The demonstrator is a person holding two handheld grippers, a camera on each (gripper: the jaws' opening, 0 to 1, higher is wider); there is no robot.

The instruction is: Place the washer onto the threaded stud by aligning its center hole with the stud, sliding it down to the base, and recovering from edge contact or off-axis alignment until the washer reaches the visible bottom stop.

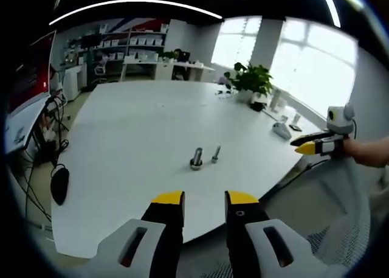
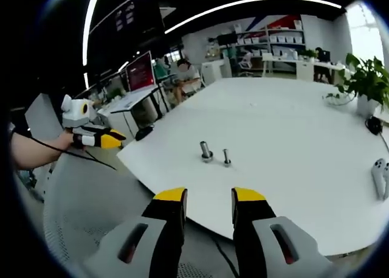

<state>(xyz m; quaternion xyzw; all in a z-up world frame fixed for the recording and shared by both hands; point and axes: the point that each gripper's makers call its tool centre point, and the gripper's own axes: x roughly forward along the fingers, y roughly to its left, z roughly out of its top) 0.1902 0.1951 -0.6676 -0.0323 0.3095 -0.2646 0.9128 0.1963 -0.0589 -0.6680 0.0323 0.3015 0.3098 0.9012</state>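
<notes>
two small metal parts stood upright near the desk's [image 1: 134, 138] near edge: a stud [image 1: 197, 159] with a washer at its base, and just beside it a slimmer bolt [image 1: 215, 154]. the left gripper [image 1: 204, 200] hung off that edge, jaws spread and holding nothing. the right gripper [image 2: 209, 198] did likewise, jaws parted. a potted plant [image 1: 250, 80] sat toward the far edge.

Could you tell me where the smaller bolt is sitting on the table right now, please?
The smaller bolt stands upright near the table's near edge, close beside the thicker stud and apart from it. In both gripper views it lies just right of the stud.
</notes>
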